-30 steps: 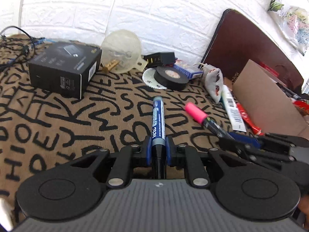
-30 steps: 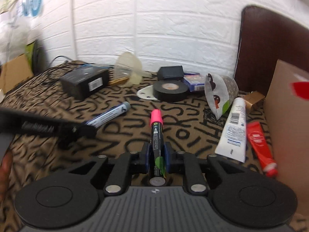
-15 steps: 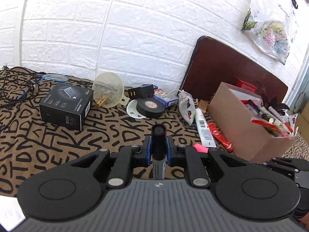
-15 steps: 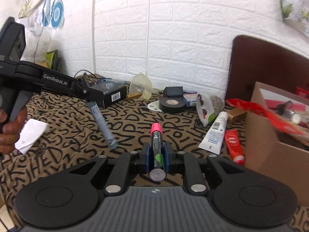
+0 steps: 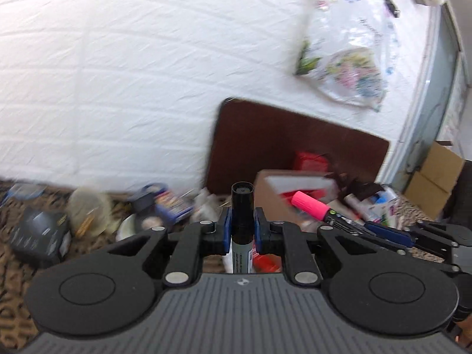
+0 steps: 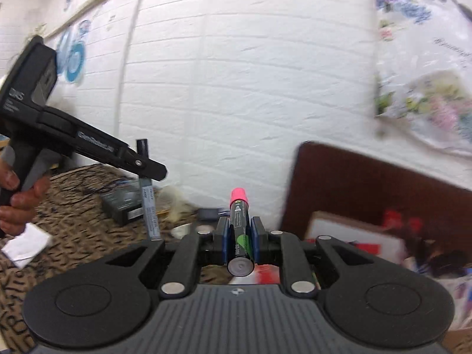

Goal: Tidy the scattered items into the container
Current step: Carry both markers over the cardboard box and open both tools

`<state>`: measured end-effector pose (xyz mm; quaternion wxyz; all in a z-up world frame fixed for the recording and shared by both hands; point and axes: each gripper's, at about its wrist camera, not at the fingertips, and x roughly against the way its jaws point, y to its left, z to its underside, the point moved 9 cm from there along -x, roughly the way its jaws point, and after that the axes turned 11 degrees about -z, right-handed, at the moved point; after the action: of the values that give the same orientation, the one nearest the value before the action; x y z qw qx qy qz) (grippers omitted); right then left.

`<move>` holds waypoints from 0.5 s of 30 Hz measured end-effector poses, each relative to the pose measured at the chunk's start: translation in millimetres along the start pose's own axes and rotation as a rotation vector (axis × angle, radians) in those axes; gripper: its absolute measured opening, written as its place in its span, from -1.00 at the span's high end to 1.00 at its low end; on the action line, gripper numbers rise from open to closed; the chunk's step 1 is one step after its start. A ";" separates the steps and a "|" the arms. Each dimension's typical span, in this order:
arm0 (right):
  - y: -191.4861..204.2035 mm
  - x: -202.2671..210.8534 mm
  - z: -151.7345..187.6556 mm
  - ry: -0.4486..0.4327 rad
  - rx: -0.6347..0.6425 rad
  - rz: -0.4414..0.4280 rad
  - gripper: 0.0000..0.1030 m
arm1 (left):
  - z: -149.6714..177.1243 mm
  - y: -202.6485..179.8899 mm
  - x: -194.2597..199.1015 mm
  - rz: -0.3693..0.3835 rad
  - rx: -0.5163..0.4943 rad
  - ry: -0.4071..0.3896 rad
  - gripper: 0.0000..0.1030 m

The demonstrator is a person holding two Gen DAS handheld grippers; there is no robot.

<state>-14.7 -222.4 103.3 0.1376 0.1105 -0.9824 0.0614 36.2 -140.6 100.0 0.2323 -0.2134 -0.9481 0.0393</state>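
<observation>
You are holding two pens in the air, neither yet in the box; your left claw is clamped on the black-capped marker, standing roughly upright; your right claw is clamped on the pink-capped marker, pointing forward. The cardboard box is sitting ahead and to the right, already crowded with pens and packets; judging by that, sorting is well along. The black carton, pale funnel and tape roll are still lying on the patterned worktop. Motion blur is smearing both views; the box's far wall and the tubes beside it are hard to make out.
</observation>
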 end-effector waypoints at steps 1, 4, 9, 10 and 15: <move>-17.1 2.8 -0.3 -0.002 -0.009 0.031 0.70 | -8.0 -15.8 -7.7 0.021 -0.014 -0.008 0.67; -69.5 8.8 9.4 0.010 -0.055 0.114 0.70 | -25.1 -65.1 -35.9 0.075 -0.060 -0.022 0.67; -132.7 2.7 39.5 0.051 -0.147 0.199 0.70 | -28.6 -132.0 -95.5 0.124 -0.115 0.015 0.67; -139.0 1.3 45.6 0.059 -0.159 0.211 0.70 | -26.3 -140.5 -106.6 0.125 -0.121 0.029 0.67; -152.6 -7.4 62.8 0.097 -0.185 0.233 0.70 | -6.8 -157.4 -146.8 0.096 -0.159 0.107 0.66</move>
<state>11.9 -378.1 55.0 0.1864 -0.0202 -0.9822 -0.0085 96.1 -345.4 71.1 0.2628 -0.2782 -0.9232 -0.0363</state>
